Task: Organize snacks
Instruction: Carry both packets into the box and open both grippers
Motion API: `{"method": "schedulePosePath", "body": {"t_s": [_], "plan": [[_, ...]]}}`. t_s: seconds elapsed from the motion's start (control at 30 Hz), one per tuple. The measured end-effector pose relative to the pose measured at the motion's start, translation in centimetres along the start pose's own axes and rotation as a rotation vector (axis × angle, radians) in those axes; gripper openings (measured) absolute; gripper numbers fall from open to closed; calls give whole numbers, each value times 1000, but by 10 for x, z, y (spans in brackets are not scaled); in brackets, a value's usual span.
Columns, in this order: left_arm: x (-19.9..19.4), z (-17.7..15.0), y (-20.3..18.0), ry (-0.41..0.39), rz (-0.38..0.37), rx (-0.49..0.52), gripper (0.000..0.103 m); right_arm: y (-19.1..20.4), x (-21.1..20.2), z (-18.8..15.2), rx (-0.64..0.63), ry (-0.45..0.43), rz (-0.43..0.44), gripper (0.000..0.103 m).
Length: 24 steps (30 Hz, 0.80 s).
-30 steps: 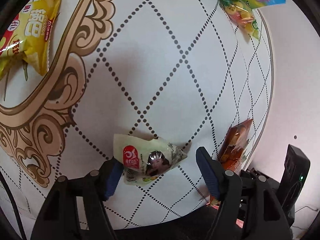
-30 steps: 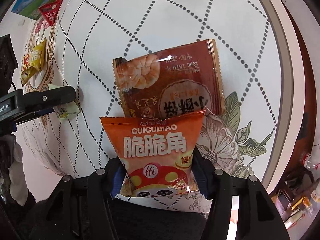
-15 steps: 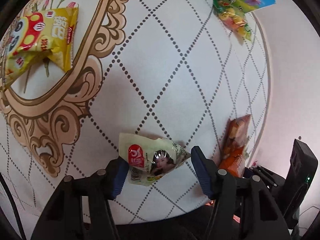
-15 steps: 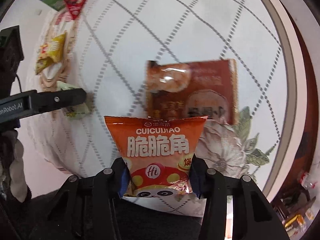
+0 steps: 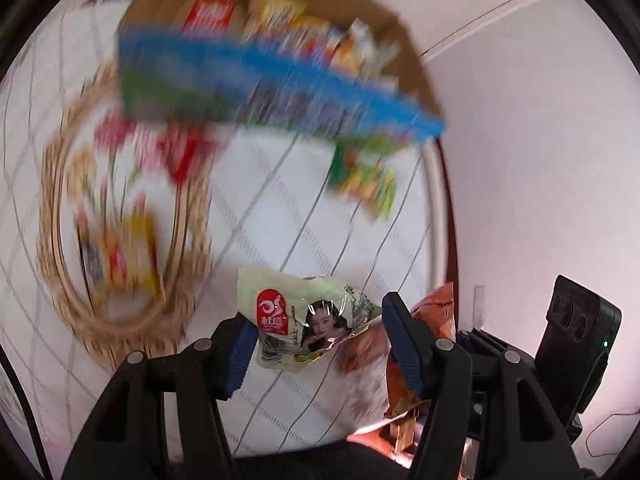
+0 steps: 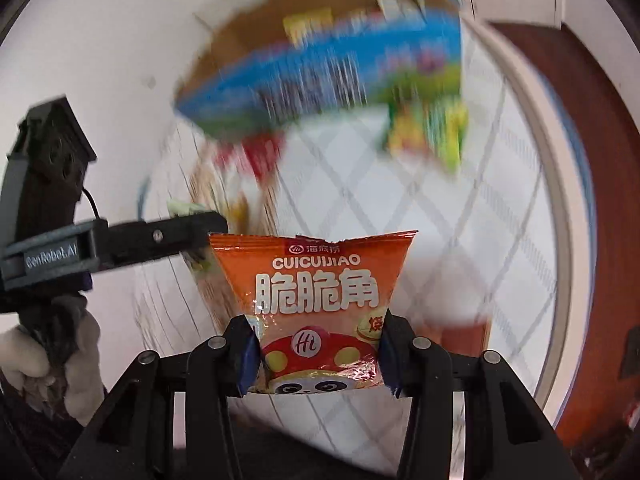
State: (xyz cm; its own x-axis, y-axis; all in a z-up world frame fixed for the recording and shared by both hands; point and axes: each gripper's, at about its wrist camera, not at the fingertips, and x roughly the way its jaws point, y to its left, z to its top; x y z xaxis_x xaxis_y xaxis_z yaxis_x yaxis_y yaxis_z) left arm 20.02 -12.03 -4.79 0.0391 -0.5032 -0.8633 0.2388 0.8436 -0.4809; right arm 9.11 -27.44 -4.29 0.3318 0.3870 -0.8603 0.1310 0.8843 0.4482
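My left gripper [image 5: 320, 344] is shut on a pale green snack packet [image 5: 304, 320] with a woman's face on it, held above the table. My right gripper [image 6: 316, 356] is shut on an orange CUICUIJIAO snack bag [image 6: 316, 300], also lifted. A cardboard box [image 5: 280, 12] with a blue printed front and several snack packets inside stands at the far side of the table; it also shows in the right wrist view [image 6: 320, 68]. The left gripper shows at the left of the right wrist view [image 6: 188, 232], and the orange bag at the right of the left wrist view [image 5: 436, 308].
The round table [image 5: 280, 208] has a white diamond-pattern cloth. On it lie a yellow packet [image 5: 124, 256], a red packet [image 5: 180, 152] and a green-yellow packet [image 5: 368, 184]. A white wall is to the right. The background is motion-blurred.
Both grippers have lifted their packets off the table and swung up toward the box, which has come into view. The brown packet stayed behind on the table.
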Motion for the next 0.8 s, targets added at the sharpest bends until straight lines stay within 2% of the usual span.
{"method": "schedulePosePath", "body": {"t_s": [0.13, 0.3, 0.47, 0.67, 0.73, 0.8], "plan": [[-26, 57, -10, -64, 29, 17, 59, 2, -19, 72, -32, -118, -15, 50], [-39, 132, -8, -116, 137, 46, 59, -1, -6, 147, -21, -194, -48, 50], [-17, 185, 9, -102, 260, 29, 59, 3, 27, 214, -12, -196, -80, 50], [17, 213, 36, -57, 372, 11, 60, 6, 76, 246, -4, -124, -117, 52], [26, 213, 41, -47, 406, 21, 60, 2, 97, 248, -2, -61, -156, 57], [37, 212, 44, -13, 422, 22, 62, -5, 114, 244, -5, -3, -186, 94]]}}
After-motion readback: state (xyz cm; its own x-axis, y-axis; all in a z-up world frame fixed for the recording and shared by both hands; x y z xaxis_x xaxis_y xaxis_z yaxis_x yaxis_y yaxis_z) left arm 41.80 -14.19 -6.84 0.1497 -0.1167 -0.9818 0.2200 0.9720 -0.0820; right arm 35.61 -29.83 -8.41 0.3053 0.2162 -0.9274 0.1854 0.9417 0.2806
